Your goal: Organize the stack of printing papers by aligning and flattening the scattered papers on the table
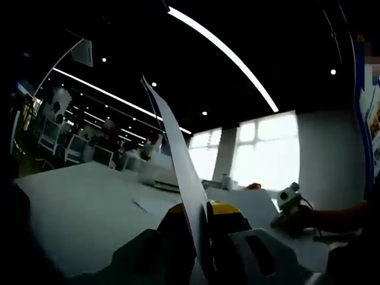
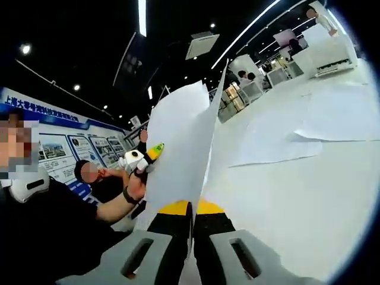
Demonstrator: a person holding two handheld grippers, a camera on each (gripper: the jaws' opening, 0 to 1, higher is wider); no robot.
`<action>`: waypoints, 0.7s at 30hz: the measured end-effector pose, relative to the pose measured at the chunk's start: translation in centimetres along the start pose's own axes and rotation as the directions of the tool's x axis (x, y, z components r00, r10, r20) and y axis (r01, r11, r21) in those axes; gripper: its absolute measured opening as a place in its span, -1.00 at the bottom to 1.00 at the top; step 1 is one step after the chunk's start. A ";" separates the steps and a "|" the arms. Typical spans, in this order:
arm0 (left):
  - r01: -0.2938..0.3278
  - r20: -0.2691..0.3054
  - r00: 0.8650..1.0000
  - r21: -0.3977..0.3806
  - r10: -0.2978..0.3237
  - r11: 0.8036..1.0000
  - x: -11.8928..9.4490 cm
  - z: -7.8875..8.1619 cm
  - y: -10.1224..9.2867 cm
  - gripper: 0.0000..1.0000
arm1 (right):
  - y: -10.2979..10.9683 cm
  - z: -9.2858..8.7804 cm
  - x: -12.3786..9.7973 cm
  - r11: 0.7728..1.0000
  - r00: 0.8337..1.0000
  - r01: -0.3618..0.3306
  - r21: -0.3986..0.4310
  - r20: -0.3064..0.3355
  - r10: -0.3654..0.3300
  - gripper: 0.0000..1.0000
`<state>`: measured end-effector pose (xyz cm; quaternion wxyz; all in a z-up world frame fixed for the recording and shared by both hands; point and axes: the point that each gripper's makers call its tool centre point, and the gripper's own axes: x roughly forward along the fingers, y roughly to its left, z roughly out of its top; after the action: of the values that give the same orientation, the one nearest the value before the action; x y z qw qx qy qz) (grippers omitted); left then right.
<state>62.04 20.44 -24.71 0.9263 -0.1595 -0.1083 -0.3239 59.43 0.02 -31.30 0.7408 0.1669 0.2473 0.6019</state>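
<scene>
Left gripper (image 1: 199, 228): jaws closed on a sheet (image 1: 178, 172), which is pinched between the yellow-tipped fingers (image 1: 224, 215). The sheet stands edge-on in the left gripper view and rises up and to the left, clear of the table (image 1: 77, 214).

Right gripper (image 2: 191, 217): jaws closed on paper (image 2: 181, 148), pinched at its lower edge between the yellow-tipped fingers (image 2: 177, 209). The paper stands upright and shows at least two overlapping layers. Whether it is the sheet held by the left gripper cannot be told.

In the right gripper view, the left gripper (image 2: 139, 159) appears at the left edge of the held paper, gripped by a person's hand (image 2: 136, 185). In the left gripper view, the right gripper (image 1: 288, 196) appears at the right, above the table.

Loose sheets (image 2: 309, 127) lie flat and scattered on the table (image 2: 297, 208), overlapping in part, well apart from the held paper. One loose page (image 1: 155, 206) lies flat just beyond the left gripper's fingers. A white box (image 1: 159, 175) sits on the far part of the table.

A poster wall (image 2: 65, 145) stands behind the person. Windows (image 1: 261, 151) are lit at the far side.
</scene>
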 end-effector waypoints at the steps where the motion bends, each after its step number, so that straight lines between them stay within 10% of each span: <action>1: 0.000 0.000 1.000 0.000 0.000 1.000 0.0 0.0 0.0 -0.83 | 0.1 -0.1 0.1 1.000 1.000 0.002 -0.002 -0.003 -0.002 -1.00; 21: 0.002 -0.002 1.000 0.007 -0.002 1.000 -0.1 0.1 0.0 -0.82 | 0.0 -0.4 0.3 1.000 1.000 0.014 -0.002 -0.021 -0.014 -1.00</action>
<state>61.91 20.52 -24.68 0.9266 -0.1559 -0.1085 -0.3246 59.26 0.29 -31.73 0.7426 0.1581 0.2555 0.5985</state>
